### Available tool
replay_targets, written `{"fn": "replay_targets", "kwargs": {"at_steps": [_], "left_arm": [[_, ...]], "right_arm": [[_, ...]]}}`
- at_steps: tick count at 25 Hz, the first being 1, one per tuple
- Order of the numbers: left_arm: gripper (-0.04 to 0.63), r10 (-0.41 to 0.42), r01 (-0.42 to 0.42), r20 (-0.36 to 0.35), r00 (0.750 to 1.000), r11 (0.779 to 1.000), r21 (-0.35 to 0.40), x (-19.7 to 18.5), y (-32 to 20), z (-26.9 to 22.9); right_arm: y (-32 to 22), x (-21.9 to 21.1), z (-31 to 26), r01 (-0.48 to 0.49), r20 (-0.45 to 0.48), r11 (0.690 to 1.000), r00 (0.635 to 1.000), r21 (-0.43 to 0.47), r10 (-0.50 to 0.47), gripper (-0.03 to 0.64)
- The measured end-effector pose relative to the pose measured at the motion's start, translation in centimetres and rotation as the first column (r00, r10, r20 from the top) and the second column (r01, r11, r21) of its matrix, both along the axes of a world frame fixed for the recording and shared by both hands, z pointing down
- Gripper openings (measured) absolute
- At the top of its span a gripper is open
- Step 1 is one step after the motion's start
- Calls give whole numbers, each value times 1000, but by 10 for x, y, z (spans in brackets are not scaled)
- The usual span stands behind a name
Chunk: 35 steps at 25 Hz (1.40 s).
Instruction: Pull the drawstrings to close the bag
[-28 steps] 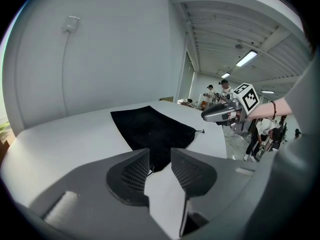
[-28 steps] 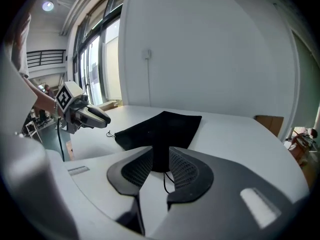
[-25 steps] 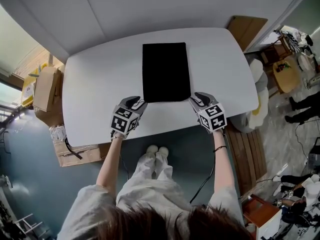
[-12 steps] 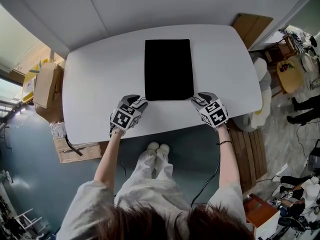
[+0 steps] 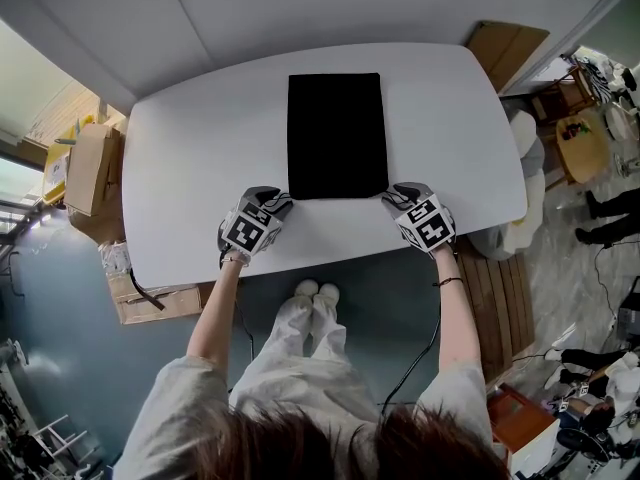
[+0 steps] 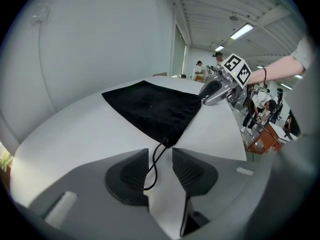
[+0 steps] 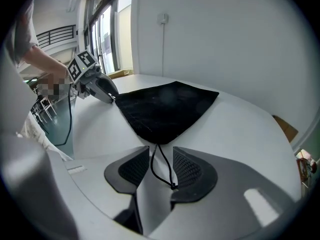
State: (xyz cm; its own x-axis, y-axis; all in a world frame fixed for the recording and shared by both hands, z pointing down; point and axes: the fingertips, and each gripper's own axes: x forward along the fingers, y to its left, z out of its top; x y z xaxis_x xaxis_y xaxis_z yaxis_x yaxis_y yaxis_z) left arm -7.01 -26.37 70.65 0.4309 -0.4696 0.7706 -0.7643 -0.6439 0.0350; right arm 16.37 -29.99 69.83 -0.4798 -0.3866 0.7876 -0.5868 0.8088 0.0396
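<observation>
Black bag (image 5: 336,135) lies flat mid-table (image 5: 200,158), mouth toward the near edge; left gripper (image 6: 161,152) and right gripper (image 7: 161,150) fingers are closing around the left drawstring (image 6: 151,166) and right drawstring (image 7: 167,176) without pinching yet, so they should clamp firmly, then pull apart toward the table's side edges.

Matt black cloth bag (image 5: 336,135) on seemingly smooth table (image 5: 200,168).

White table (image 5: 200,148) seen from above: bare, open surface fills the left and right of the frame and the strip above the flat black bag (image 5: 336,133) at centre. The left hand-held gripper (image 5: 274,201) and right hand-held gripper (image 5: 397,195) crowd the bag's lower corners, jaws closing with loose drawstrings (image 6: 152,164) between them.
</observation>
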Motion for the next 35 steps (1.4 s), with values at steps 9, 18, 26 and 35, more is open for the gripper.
{"fn": "replay_targets", "kwargs": {"at_steps": [9, 18, 26, 35], "left_arm": [[35, -49, 48, -53, 997, 999, -16, -1, -4, -6], [3, -64, 55, -87, 994, 993, -104, 1, 0, 1], [2, -126, 106, -190, 974, 988, -114, 0, 0, -5], [0, -166, 159, -236, 958, 986, -47, -8, -11, -35]], "right_arm": [[1, -1, 0, 9, 9, 1000, 1000, -8, -9, 15], [0, 2, -2, -43, 59, 998, 997, -40, 45, 12], [-8, 1, -15, -104, 144, 994, 984, -26, 107, 11], [-15, 4, -43, -159, 198, 986, 969, 42, 147, 11]]}}
